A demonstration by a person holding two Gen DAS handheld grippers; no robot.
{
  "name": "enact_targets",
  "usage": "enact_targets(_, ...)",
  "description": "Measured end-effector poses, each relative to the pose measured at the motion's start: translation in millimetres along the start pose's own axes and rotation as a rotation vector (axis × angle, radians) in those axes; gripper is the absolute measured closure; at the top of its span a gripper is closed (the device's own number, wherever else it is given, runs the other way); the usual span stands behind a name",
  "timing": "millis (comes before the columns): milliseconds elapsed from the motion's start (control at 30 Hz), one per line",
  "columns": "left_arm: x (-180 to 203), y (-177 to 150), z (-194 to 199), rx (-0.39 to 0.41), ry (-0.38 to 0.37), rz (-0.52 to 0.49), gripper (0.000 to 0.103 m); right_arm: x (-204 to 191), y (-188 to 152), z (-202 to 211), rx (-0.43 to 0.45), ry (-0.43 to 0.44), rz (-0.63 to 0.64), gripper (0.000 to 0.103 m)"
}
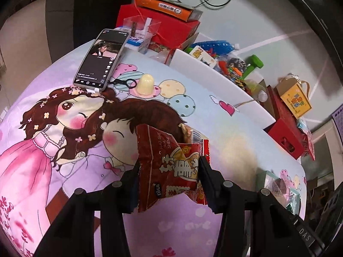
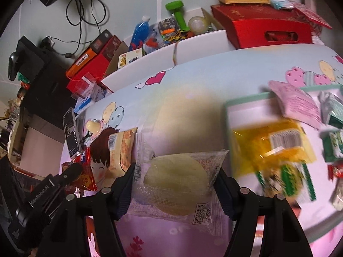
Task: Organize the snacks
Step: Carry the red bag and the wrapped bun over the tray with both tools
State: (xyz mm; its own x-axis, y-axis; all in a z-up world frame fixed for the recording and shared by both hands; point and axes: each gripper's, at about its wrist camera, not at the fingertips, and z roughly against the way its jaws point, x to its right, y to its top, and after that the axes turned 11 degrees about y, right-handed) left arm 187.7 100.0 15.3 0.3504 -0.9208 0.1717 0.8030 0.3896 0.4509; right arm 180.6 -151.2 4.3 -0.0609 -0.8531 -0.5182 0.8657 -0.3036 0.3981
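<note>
My left gripper (image 1: 169, 171) is shut on a red snack packet (image 1: 171, 167) with Chinese print, held above the cartoon-printed cloth (image 1: 64, 150). A clear-wrapped snack (image 1: 188, 133) sticks up behind it. My right gripper (image 2: 174, 182) is shut on a clear packet with a pale round cake (image 2: 175, 187). A tan snack packet (image 2: 123, 150) lies just left of it. To the right, a mint-rimmed white tray (image 2: 230, 115) holds a yellow packet (image 2: 272, 143), a pink packet (image 2: 295, 105) and several green-and-white packets (image 2: 332, 111). The left gripper and red packet show at lower left (image 2: 70, 175).
A phone (image 1: 100, 59) leans on a stand at the cloth's far side, beside a pale yellow cap-shaped object (image 1: 145, 84). Behind a white board (image 1: 214, 79) lie red boxes (image 1: 171, 25), toys, a green dumbbell (image 1: 254, 64) and a yellow box (image 1: 295, 100). Cables trail on the floor.
</note>
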Motion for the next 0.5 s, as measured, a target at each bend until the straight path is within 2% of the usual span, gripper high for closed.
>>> enact_targets(233,18.2,-11.4,6.0,0.017,-0.015,-0.047,0.052,15.1,-13.6,21.5,0.026,-0.015,0.000,0.032)
enact_targets(500,39.8,-21.1,10.2,0.025,-0.030,-0.104,0.052,32.7,-13.7,50.7,0.099,-0.026,-0.023,0.032)
